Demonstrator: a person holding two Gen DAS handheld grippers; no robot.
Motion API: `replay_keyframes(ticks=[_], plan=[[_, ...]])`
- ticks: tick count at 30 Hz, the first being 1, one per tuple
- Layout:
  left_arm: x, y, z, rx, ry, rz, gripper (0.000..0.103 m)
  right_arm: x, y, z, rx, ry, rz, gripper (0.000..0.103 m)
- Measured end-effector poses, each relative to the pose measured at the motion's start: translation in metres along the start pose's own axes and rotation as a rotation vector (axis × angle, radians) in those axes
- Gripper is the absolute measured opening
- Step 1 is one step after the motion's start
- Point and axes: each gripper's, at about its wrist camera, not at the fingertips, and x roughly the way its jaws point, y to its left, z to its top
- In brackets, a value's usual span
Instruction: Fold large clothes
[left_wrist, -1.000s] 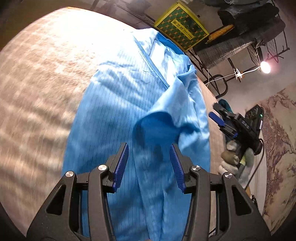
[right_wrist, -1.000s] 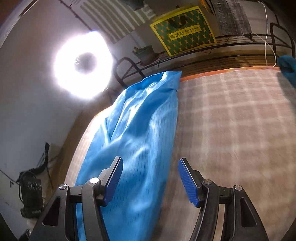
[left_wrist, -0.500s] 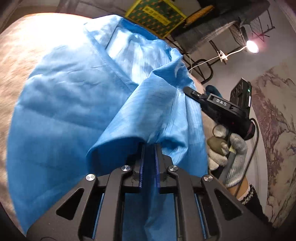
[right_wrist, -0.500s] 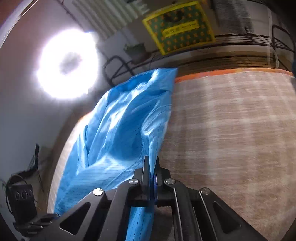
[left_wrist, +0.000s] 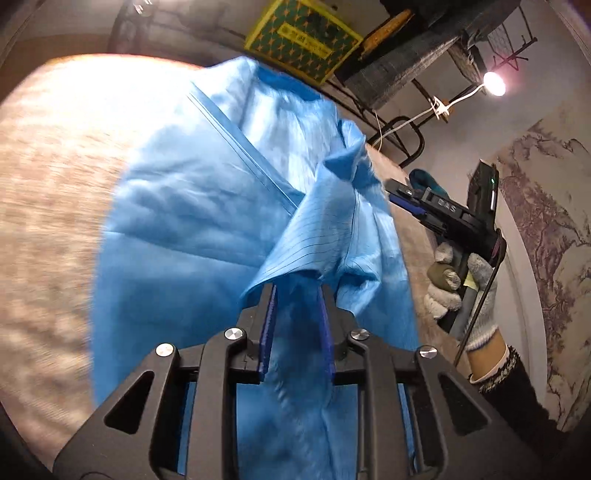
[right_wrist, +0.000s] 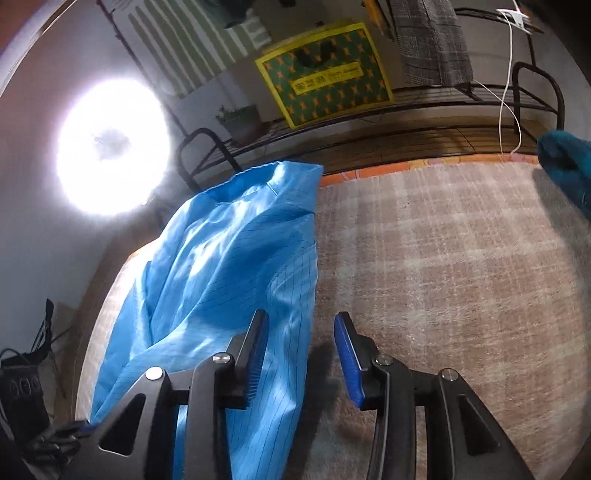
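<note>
A large bright blue garment (left_wrist: 207, 221) with thin dark stripes lies on a beige checked blanket (left_wrist: 48, 206). In the left wrist view my left gripper (left_wrist: 297, 291) has its jaws parted, with a fold of the garment draped over the fingertips and hiding them. My right gripper (left_wrist: 402, 197) shows at the right of that view, held by a gloved hand beside the garment's edge. In the right wrist view my right gripper (right_wrist: 301, 321) is open, its left finger over the garment's (right_wrist: 221, 277) right edge, its right finger over the blanket (right_wrist: 443, 258).
A yellow and green box (right_wrist: 325, 85) and a metal rack (right_wrist: 406, 107) stand beyond the blanket's far edge. A bright ring light (right_wrist: 110, 147) glares at the left. A teal cloth (right_wrist: 565, 158) lies at the right edge. A lamp (left_wrist: 493, 83) shines at upper right.
Both grippers were shut on the garment half a second ago. Now both have their jaws parted and the cloth has slipped loose; the fold lies slack over the left fingers.
</note>
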Motion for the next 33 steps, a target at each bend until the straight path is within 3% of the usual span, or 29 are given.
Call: replay_keyframes(ticks=[6,12,15,18,24,30,33], plan=[[-0.069,-0.004,-0.025,0.034,-0.063,0.041,0.020,-0.060,0.019,-0.005,-0.040,-0.030,0.084,0.037],[-0.148,-0.013,-0.080,0.070,-0.148,0.081,0.020,-0.127,0.055,-0.028,-0.112,-0.031,0.146,0.034],[-0.177,-0.013,-0.114,0.020,-0.158,0.069,0.020,-0.165,0.076,-0.046,-0.171,-0.039,0.170,0.034],[-0.188,-0.012,-0.149,-0.036,-0.131,0.038,0.020,-0.179,0.098,-0.061,-0.249,-0.029,0.155,0.035],[-0.141,-0.034,-0.204,-0.030,0.046,-0.012,0.020,-0.136,0.144,-0.074,-0.379,0.057,0.100,0.042],[-0.101,-0.048,-0.206,-0.008,0.119,-0.010,0.020,-0.060,0.175,-0.077,-0.450,0.150,0.050,0.052],[-0.088,-0.048,-0.204,0.004,0.157,-0.008,0.020,-0.025,0.190,-0.089,-0.558,0.215,-0.016,0.053]])
